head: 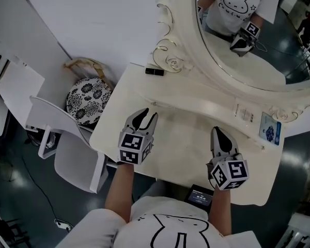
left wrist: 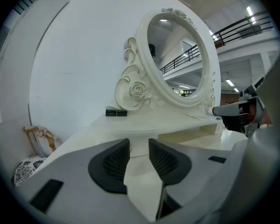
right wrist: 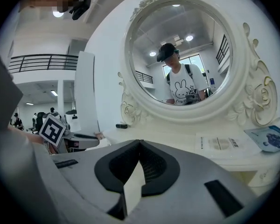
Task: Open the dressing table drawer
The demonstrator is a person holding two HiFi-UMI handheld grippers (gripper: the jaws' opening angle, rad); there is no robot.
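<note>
Two bare forearms reach up from the bottom of the head view, one gripper in each hand, both pointing away from the person toward the mirror and tipped a little downward. The marker cubes sit nearest the body, the jaws out in front.

The left gripper hangs over the left half of the table, close to its front edge. Its own view shows the left gripper with jaws parted by a clear gap, and only bare tabletop shows between the pads. The right gripper is over the right half, well apart from the left. In its view, the right gripper has its tips meeting, with nothing pinched between them.

And the drawer? No view shows its front. The table it belongs to lies right under both grippers, its near edge against the person.

The count: two grippers, one oval mirror in a carved frame, one small black case at the frame's left foot, one white leaflet and one blue card on the raised shelf to the right. Off the table to the left stand one white chair and one patterned cushion.
</note>
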